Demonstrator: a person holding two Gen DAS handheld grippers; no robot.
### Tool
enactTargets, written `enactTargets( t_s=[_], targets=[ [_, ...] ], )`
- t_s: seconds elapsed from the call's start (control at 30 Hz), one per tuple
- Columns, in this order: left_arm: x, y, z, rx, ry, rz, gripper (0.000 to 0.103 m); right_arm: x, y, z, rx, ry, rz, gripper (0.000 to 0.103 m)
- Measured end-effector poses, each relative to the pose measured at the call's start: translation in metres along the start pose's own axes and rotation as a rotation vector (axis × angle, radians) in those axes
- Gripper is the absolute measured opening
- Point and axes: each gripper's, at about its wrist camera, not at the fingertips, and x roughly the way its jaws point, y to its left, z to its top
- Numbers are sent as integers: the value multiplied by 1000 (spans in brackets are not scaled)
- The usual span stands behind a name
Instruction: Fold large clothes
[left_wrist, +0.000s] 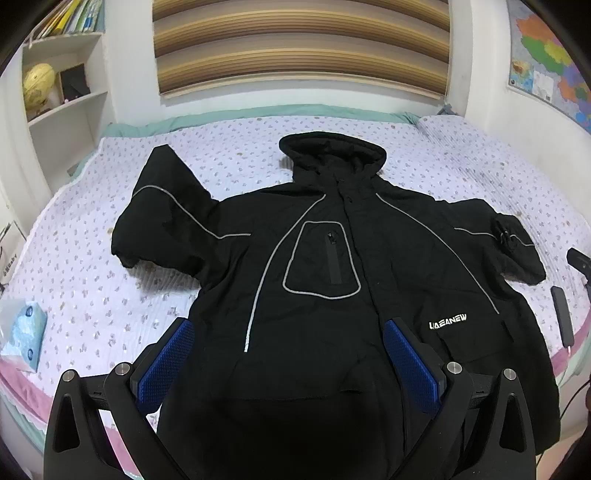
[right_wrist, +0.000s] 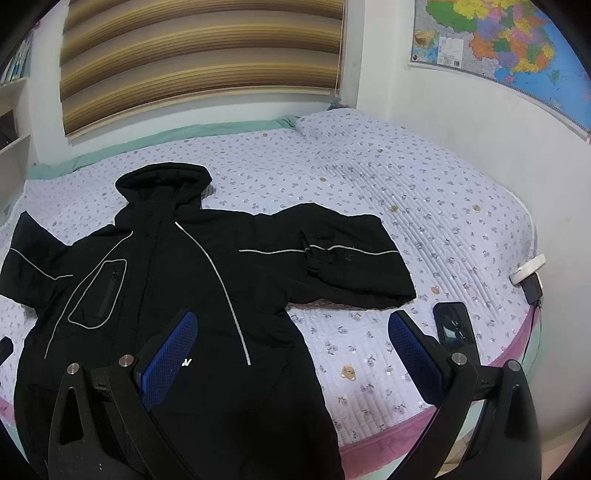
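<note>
A large black hooded jacket (left_wrist: 314, 258) with grey piping lies front up and spread flat on the bed, hood toward the window, both sleeves out to the sides. It also shows in the right wrist view (right_wrist: 177, 280). My left gripper (left_wrist: 288, 350) is open, hovering over the jacket's lower front, holding nothing. My right gripper (right_wrist: 291, 343) is open and empty, over the jacket's right hem edge and the bedspread beside it.
The bed has a lilac flowered quilt (right_wrist: 406, 206) with a pink edge. A phone (right_wrist: 452, 325) and a charger (right_wrist: 530, 277) lie near the right edge. A tissue pack (left_wrist: 24, 332) lies at the left. Shelves (left_wrist: 62, 85) stand at the left wall.
</note>
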Motion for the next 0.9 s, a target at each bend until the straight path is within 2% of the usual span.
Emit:
enactTargets(
  t_s=[0.13,0.3,0.37,0.4,0.43,0.57,0.63,0.77,0.9],
  targets=[
    [6,-3,0,15,12,8,102,2,-12,1,44,-20,-21,103],
    [17,-5,5,27,26,24,102,8,-77,5,227,-77,-54,103],
    [24,-5,6,15,39,20,102,33,-104,3,244,-36,-113,98],
    [30,-5,7,7,49,16,102,42,-112,1,244,-15,-135,92],
    [35,-6,7,1,62,10,102,58,-123,-2,245,26,-155,92],
    [58,-14,7,-4,115,-6,102,110,-145,-9,259,129,-72,90],
    [65,-21,7,12,126,-2,102,126,-139,-5,239,144,-15,89],
    [72,-30,9,36,133,9,102,145,-99,14,106,110,41,85],
    [74,-35,9,51,135,26,102,182,-66,27,-28,139,17,74]
  ],
)
